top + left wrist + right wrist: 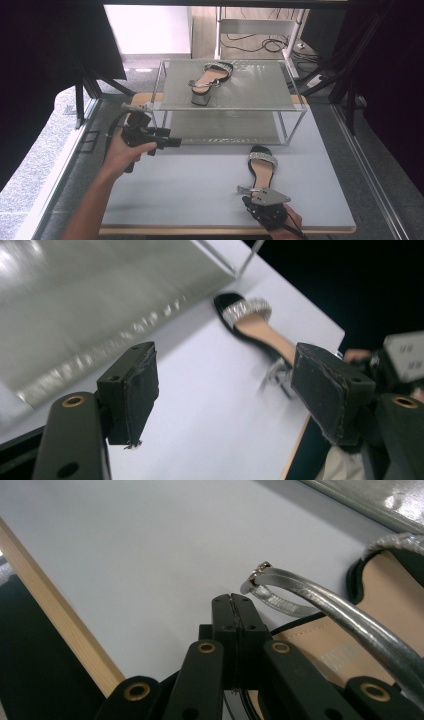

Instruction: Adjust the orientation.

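Note:
A black sandal (262,167) with a glittery toe band and a silver ankle strap lies on the white table (190,190), toe towards the rack. My right gripper (260,196) is at its heel. In the right gripper view that gripper (233,602) has its jaws pressed together. The sandal's (320,650) black heel rim runs in between them, and the silver strap (310,592) arches just to the right. My left gripper (172,138) hovers near the rack's lower left corner, open and empty. From the left gripper (225,390) the sandal (255,325) shows farther off.
A two-level wire rack (285,97) stands at the table's far side. A matching sandal (210,77) rests on its top shelf. The table's wooden front edge (200,231) is close to my right hand. Dark curtains hang on both sides.

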Available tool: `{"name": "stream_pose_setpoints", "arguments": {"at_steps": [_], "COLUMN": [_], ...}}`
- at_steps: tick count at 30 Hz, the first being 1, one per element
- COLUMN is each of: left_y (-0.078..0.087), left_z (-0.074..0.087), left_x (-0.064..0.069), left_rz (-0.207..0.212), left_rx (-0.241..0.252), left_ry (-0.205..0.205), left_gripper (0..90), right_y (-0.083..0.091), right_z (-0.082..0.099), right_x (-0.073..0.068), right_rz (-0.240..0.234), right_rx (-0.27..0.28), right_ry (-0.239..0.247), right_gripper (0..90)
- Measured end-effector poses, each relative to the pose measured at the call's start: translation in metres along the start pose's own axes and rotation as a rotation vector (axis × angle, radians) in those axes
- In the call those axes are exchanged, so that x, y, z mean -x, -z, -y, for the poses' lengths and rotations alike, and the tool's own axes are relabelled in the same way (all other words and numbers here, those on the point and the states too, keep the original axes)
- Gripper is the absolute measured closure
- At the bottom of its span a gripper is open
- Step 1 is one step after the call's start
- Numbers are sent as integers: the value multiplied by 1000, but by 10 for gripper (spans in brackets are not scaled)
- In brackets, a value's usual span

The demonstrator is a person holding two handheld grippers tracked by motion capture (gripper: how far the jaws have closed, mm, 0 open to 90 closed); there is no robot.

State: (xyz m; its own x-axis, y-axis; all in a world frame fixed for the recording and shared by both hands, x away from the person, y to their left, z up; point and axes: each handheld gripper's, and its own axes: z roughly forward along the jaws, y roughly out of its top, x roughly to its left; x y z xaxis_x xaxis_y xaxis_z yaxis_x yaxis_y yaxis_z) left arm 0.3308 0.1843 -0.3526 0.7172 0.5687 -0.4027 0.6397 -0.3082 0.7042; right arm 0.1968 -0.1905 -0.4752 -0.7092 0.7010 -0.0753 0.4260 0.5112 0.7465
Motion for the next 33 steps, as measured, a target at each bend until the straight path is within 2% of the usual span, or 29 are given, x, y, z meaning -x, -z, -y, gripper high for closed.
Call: {"name": "stream_pose_setpoints", "arguments": {"at_steps": [5, 8, 10, 16, 17, 20, 22, 26, 28, 33], "left_y": [-13, -20, -23, -31, -31, -33, -33, -37, -38, -40], "left_z": [29, 45, 55, 82, 84, 93, 97, 100, 101, 105], "left_x": [0, 0, -2, -7, -7, -10, -14, -18, -19, -21], "left_rz": [44, 57, 83, 115, 115, 115, 116, 104, 93, 88], "left_rx": [-23, -42, -36, -32, -30, -24, -15, -19, -28, -37], "left_ry": [1, 0, 13, 33, 37, 50, 63, 78, 72, 78], "left_gripper": [272, 273, 276, 281, 281, 285, 287, 293, 293, 293], "right_y": [8, 13, 18, 22, 23, 27, 30, 35, 38, 47], "right_z": [7, 12, 16, 27, 30, 35, 38, 46, 48, 52], "right_x": [7, 10, 15, 32, 37, 47, 53, 65, 68, 67], "right_rz": [-14, -10, -16, 42, 50, 33, 52, 62, 25, -1], "right_rx": [-1, -4, -7, -65, -73, -57, -57, -41, -32, -19], "right_ry": [-14, -15, -26, -44, -51, -89, -99, -130, -136, -121], "right_gripper": [898, 898, 899, 898, 898, 898, 897, 892, 845, 773]}}
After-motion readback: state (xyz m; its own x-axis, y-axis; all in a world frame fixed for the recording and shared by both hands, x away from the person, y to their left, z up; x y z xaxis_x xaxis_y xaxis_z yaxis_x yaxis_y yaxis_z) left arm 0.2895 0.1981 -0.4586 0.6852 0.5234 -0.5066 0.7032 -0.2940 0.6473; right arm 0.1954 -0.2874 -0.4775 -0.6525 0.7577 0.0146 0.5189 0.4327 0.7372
